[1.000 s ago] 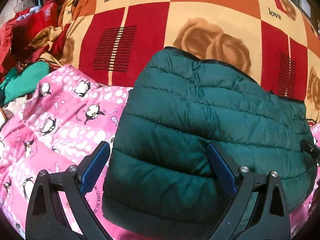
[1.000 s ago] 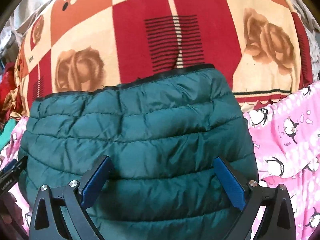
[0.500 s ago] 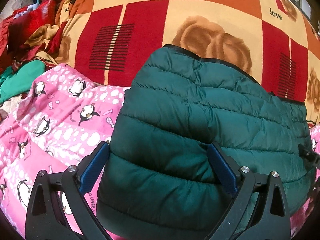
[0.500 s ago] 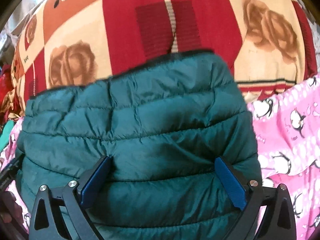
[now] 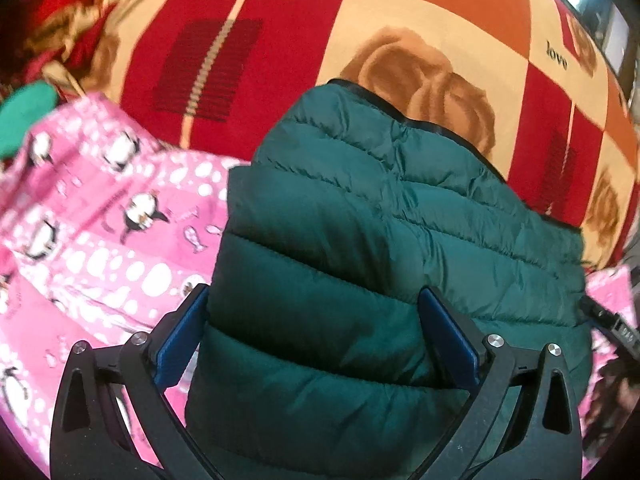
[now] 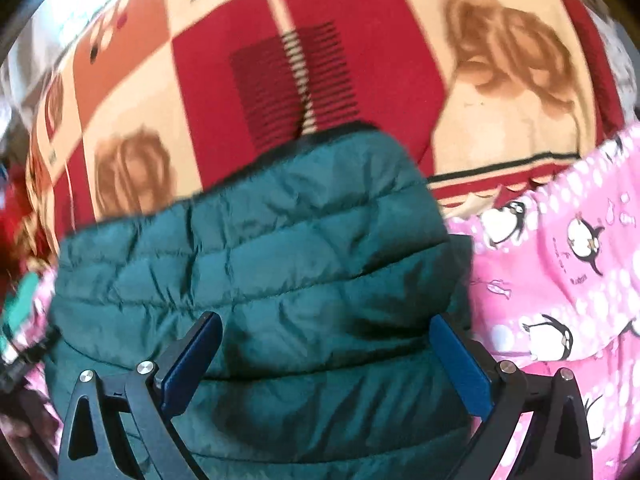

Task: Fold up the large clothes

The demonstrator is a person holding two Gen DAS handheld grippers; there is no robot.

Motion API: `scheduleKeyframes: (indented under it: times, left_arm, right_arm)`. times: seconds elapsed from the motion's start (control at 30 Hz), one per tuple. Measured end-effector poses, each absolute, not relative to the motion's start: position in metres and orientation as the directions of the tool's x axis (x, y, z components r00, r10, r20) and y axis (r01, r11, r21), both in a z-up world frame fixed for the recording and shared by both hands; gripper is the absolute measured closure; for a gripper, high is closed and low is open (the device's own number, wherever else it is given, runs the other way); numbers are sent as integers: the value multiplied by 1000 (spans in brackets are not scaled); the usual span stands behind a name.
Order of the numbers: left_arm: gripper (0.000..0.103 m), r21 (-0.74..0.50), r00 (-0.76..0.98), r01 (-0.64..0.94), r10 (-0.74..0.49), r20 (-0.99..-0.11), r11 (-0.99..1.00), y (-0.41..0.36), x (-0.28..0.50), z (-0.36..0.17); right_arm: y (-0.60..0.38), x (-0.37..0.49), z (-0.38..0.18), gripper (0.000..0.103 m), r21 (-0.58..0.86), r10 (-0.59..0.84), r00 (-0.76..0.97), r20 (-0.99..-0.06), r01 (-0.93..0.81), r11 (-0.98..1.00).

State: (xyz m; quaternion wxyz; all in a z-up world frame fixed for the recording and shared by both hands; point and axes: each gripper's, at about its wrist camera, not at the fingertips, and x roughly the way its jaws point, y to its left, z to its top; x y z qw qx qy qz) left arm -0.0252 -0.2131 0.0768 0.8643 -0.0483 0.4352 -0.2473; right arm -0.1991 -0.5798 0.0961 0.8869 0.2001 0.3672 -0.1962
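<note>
A dark green quilted puffer jacket [image 5: 400, 240] lies folded on the bed, its black-trimmed edge on the far side. My left gripper [image 5: 314, 332] is open with its blue-padded fingers wide apart over the jacket's near left part. My right gripper [image 6: 326, 356] is open too, fingers wide apart over the jacket [image 6: 260, 248] at its near right part. Neither pair of fingers pinches fabric. The right gripper's tip [image 5: 612, 320] shows at the jacket's right edge in the left wrist view.
A red, orange and cream rose-print blanket [image 5: 280, 40] covers the bed beyond the jacket. A pink penguin-print cloth [image 5: 100, 220] lies left of the jacket and also right of it [image 6: 568, 260]. Red and green clothes [image 5: 28, 112] are piled far left.
Both grippers have moved forward and nearer over the jacket, which now fills more of each view. Both stay open. The jacket's far edge looks pushed up a little.
</note>
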Motion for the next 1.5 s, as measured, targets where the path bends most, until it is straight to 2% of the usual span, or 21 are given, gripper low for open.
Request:
scheduleKeyframes:
  times: [0.17,0.27,0.37,0.53,0.7,0.77,0.8,0.83,0.87,0.9,0.93,0.97,1.03,1.1,1.3,1.4,1.5]
  left_arm:
    - [1,-402,435,372,-540,-721,837,-209,-15,67]
    - [0,-426,414,374,-559,-719,824,-209,-11,64]
    - [0,-451,380,383,-583,-718,806,-211,-8,60]
    - [0,-522,321,377,-637,-702,765,-207,1,50]
    - [0,-574,295,372,-679,-673,730,-204,5,42]
    - [2,-567,289,387,-680,-674,727,-206,4,43]
    - [6,-566,290,393,-681,-672,725,-205,3,43]
    - [18,-568,297,401,-688,-662,719,-204,1,46]
    - [28,-562,307,411,-690,-656,718,-204,-3,50]
    - [34,-547,321,424,-685,-654,721,-205,-7,56]
    - [46,-533,331,435,-680,-655,726,-205,-11,61]
    - [55,-525,342,443,-679,-650,726,-205,-16,68]
    - [65,-532,347,451,-690,-635,717,-200,-25,81]
    - [70,-551,339,453,-707,-621,701,-189,-40,97]
    - [72,-567,269,474,-723,-636,674,-152,-94,138]
    - [71,-558,245,483,-716,-654,675,-135,-118,146]
    - [56,-465,253,495,-634,-731,734,-134,-138,135]
  right_arm:
    - [-603,-206,87,1,203,-196,611,-767,521,829]
    - [-623,-216,70,0,278,-126,608,-783,525,804]
    - [-639,-217,55,0,389,-22,634,-773,500,773]
    - [-648,-206,39,0,480,115,656,-746,410,776]
    - [-651,-200,30,0,508,155,678,-718,360,783]
    - [-644,-205,34,12,501,151,690,-708,340,796]
    - [-641,-208,38,29,514,162,705,-690,320,796]
    - [-637,-212,43,40,533,180,720,-670,298,792]
    - [-635,-215,46,45,533,180,725,-665,292,794]
    - [-633,-217,50,53,531,175,729,-662,291,796]
    - [-632,-223,56,59,542,177,739,-649,287,790]
    - [-632,-228,61,61,557,180,751,-635,284,780]
    - [-630,-240,72,66,600,195,782,-592,266,755]
    - [-623,-256,88,67,625,212,802,-559,239,743]
    - [-592,-318,126,67,648,270,800,-536,184,740]
    - [-571,-358,126,66,650,294,769,-568,199,734]
    - [-562,-378,109,55,596,244,715,-655,291,749]
